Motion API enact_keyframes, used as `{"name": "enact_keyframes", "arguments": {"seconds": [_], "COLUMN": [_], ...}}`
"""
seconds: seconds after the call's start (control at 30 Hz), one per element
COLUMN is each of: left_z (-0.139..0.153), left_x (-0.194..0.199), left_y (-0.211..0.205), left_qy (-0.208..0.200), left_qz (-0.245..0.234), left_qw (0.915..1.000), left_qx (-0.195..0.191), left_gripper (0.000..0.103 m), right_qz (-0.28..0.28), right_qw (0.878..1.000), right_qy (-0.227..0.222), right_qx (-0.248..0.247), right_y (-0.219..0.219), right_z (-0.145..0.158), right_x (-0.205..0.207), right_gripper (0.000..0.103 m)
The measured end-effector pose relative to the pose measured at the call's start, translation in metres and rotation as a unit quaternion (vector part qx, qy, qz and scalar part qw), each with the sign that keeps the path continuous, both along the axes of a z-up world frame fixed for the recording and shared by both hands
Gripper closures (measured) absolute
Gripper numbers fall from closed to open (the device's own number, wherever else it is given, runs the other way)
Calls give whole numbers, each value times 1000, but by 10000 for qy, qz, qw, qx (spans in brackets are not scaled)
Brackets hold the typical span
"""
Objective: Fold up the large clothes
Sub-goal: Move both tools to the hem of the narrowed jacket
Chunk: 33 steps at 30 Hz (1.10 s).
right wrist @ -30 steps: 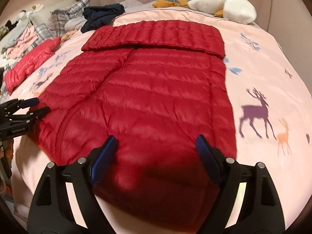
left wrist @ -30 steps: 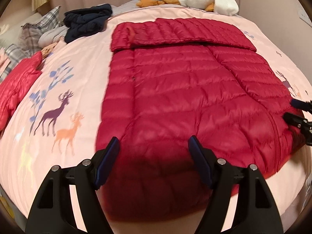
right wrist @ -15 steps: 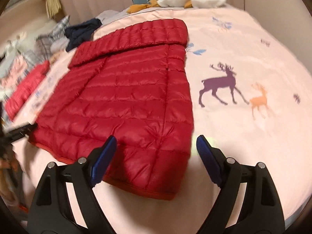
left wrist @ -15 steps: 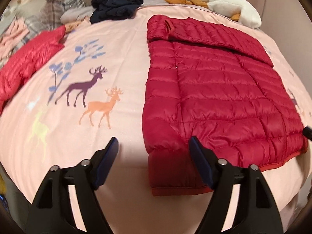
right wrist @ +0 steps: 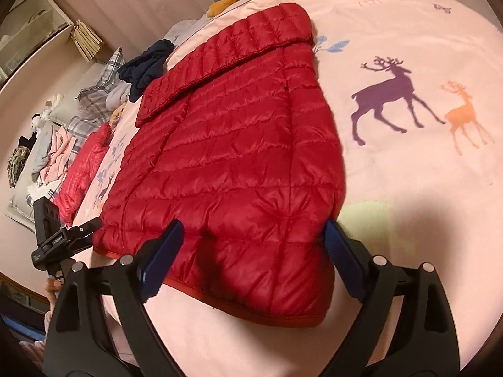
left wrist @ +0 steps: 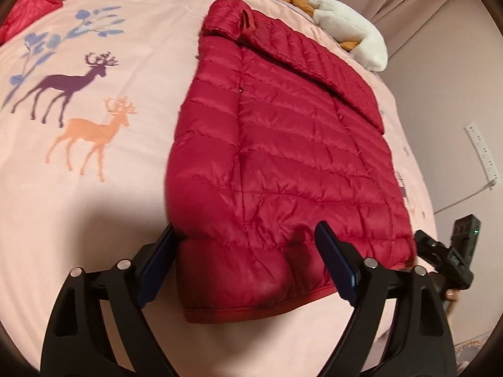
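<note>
A red quilted down jacket (left wrist: 283, 144) lies flat on the pink deer-print bedspread (left wrist: 94, 213), with its top part folded over at the far end. My left gripper (left wrist: 245, 229) hovers at the jacket's near left hem corner. Its jaws are opening, the corner lies between the blue pads, and nothing is pinched. My right gripper (right wrist: 254, 224) stands the same way over the near right hem corner of the jacket (right wrist: 232, 144), jaws opening and not gripping. Each view shows the other gripper at its edge: the right gripper (left wrist: 440, 251) and the left gripper (right wrist: 63, 238).
A second red jacket (right wrist: 85, 163) lies at the bed's left side, with a dark navy garment (right wrist: 147, 69) and plaid pillows (right wrist: 94, 94) beyond. A white plush (left wrist: 352, 31) sits at the head. A wall with a power strip (left wrist: 482, 154) is on the right.
Both grippers slid from the middle of the hem outward to its two near corners and rolled, so both views now tilt. Both sets of jaws stand a little wider.
</note>
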State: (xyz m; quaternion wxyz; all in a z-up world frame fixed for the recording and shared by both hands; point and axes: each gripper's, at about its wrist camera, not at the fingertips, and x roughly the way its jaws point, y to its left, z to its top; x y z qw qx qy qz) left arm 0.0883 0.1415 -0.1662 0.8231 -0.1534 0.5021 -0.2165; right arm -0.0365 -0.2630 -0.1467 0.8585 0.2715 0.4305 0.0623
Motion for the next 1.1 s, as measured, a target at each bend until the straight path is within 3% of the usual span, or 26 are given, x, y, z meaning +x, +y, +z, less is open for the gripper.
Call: {"name": "enact_keyframes", "arguments": {"seconds": [0.2,0.37,0.57,0.77,1.1], "left_z": [-5,-11,-12,-14,-18], "left_x": [20,51,68,53,11], "left_y": [11,18,12,10,18], "left_qy": [212,481,570,431,471], "left_qz": [-5,45,97,-155,-567], "left_qw": [9965,9863,9821,9837,9773], "left_qx": [-808,-1576,-1793,-1738,-1986], "left_gripper": [16,16,17,22,27], "right_qz": [-26,-214,-315,109,469], "right_qw": [9991,9943,9870,9890,9891], "right_qy": [-26,-58,-83,-88,4], "right_qx": [431,1043,1573,1476,1397], "right_y": [-10,-29,-40,-26,-13], "right_z": [-4,-9,-16,-13,-10], "right_x": [13,29,53,40,-5], "right_gripper": [10,10,10,11,13]}}
